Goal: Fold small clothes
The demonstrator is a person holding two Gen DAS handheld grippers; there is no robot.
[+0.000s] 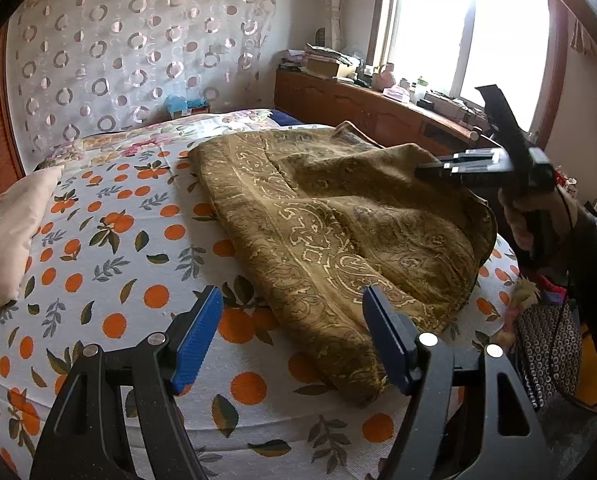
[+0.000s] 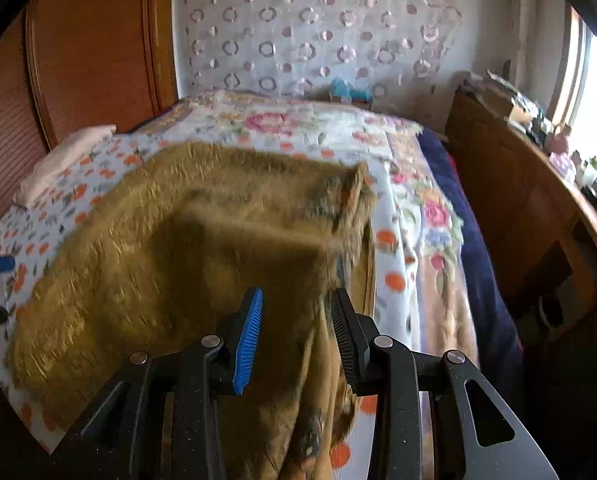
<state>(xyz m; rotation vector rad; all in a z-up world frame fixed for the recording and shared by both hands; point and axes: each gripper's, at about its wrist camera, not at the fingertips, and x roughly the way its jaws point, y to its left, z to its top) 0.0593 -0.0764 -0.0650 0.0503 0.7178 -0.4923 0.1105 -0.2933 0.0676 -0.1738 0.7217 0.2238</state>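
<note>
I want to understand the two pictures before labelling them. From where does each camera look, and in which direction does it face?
Left wrist: sits on the left hand-held gripper, jaws open and empty, looking down across the bed at the olive patterned cloth, toward the window; the right hand-held gripper and the person's hand show at right.
Right wrist: sits on the right hand-held gripper, looking along the bed toward the curtain; cloth lies between its parted jaws.
Shared: cloth, orange-print sheet, pillow.
</note>
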